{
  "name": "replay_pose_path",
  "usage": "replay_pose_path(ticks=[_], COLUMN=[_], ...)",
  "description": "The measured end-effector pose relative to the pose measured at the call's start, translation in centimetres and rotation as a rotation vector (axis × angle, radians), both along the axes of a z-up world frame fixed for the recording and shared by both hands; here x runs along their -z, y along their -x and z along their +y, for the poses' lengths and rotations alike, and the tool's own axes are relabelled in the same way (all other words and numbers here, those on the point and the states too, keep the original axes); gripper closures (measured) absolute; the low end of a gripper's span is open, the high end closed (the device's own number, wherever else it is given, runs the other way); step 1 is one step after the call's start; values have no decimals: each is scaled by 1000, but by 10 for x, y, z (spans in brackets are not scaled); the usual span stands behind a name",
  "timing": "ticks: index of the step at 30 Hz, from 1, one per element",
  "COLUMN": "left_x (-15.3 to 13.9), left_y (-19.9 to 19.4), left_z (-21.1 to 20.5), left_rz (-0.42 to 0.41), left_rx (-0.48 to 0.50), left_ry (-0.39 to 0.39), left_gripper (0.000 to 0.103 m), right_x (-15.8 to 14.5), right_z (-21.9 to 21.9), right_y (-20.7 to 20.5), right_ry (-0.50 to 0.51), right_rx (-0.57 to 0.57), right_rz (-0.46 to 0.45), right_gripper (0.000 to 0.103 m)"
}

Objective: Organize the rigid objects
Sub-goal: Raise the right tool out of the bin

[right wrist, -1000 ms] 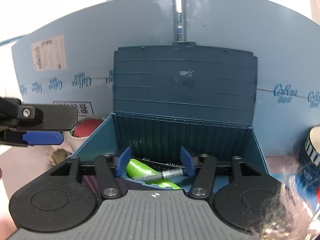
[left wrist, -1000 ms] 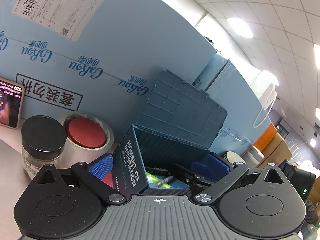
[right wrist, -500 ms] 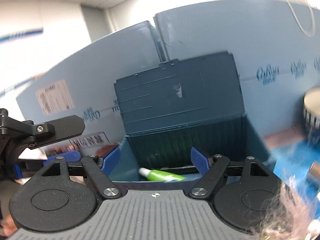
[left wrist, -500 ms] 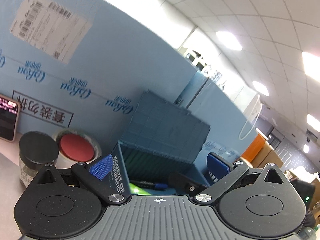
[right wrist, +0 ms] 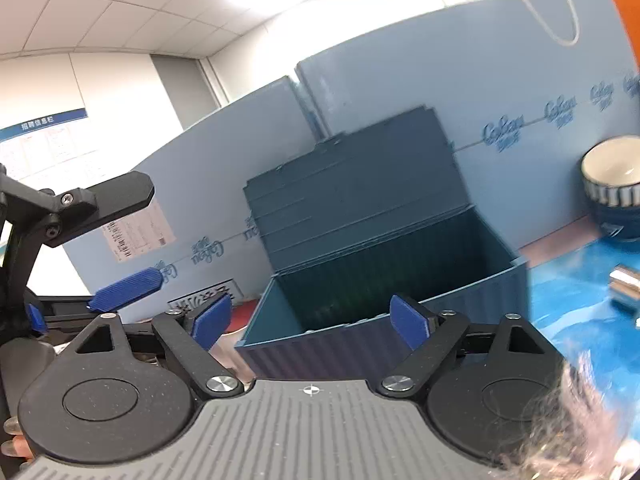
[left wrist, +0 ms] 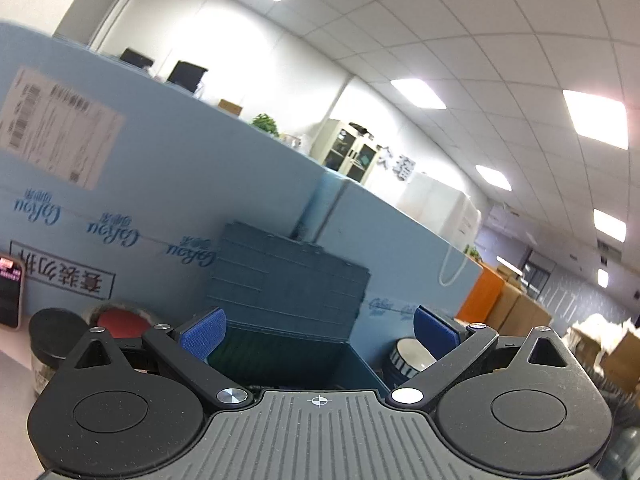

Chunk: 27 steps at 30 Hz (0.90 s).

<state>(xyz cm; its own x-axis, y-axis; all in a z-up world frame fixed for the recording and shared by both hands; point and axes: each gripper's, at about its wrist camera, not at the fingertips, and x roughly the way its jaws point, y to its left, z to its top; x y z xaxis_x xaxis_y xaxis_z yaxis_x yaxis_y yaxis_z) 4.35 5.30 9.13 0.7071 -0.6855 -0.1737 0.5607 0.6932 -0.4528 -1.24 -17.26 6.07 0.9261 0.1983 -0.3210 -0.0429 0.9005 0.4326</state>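
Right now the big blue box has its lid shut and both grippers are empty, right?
Not quite. The blue box has its lid open, standing up behind it; the right wrist view looks straight into the box. The rest is right: the left gripper holds nothing, and the right gripper, its jaws opening, has nothing between them.
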Motion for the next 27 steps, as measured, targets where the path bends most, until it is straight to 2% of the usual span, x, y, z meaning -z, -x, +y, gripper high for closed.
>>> replay_pose_path(ticks=[8,12,17,23,27], left_x=[-12,-7,1,9,24], left_y=[40,57,76,97,91], left_z=[-23,-34,-41,-46,-48], left_rz=[-98,-101,-106,-217,-225], left_rx=[11,29,25,-47,-125], left_ry=[-63,-93,-84,-64,-60], left_gripper=[2,2,2,0,0], right_x=[-10,-11,-11,-8,1], right_z=[-21,-30,-37,-44,-52], right_y=[29,43,60,81,82], right_ry=[49,42,30,64,104], right_rx=[78,92,86,94,150], right_rz=[-10,-13,-23,-84,-100], right_gripper=[16,16,15,11,10])
